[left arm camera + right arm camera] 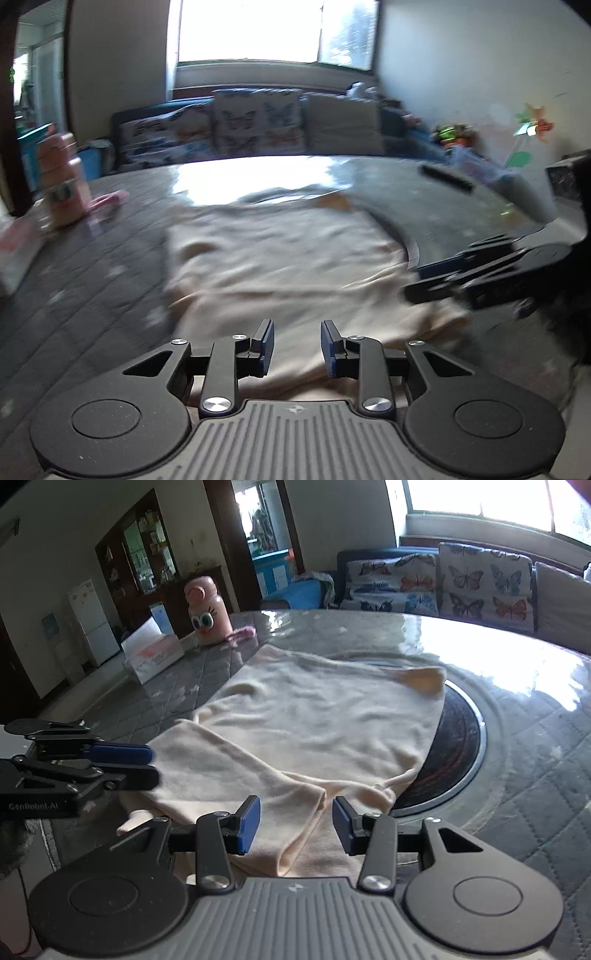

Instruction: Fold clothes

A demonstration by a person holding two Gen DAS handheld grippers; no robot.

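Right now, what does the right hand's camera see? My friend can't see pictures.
A cream garment lies partly folded on a grey table, with the open right gripper over its near edge. The left gripper reaches in beside it; a pink bottle stands behind.

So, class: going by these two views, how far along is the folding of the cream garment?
Done: the garment lies spread on the table, with one flap already folded over at its near left. In hand: nothing is gripped; the left claw sits at the flap's edge and the right claw is open above the near hem. Left: the remaining folds, since most of it is still one flat layer.
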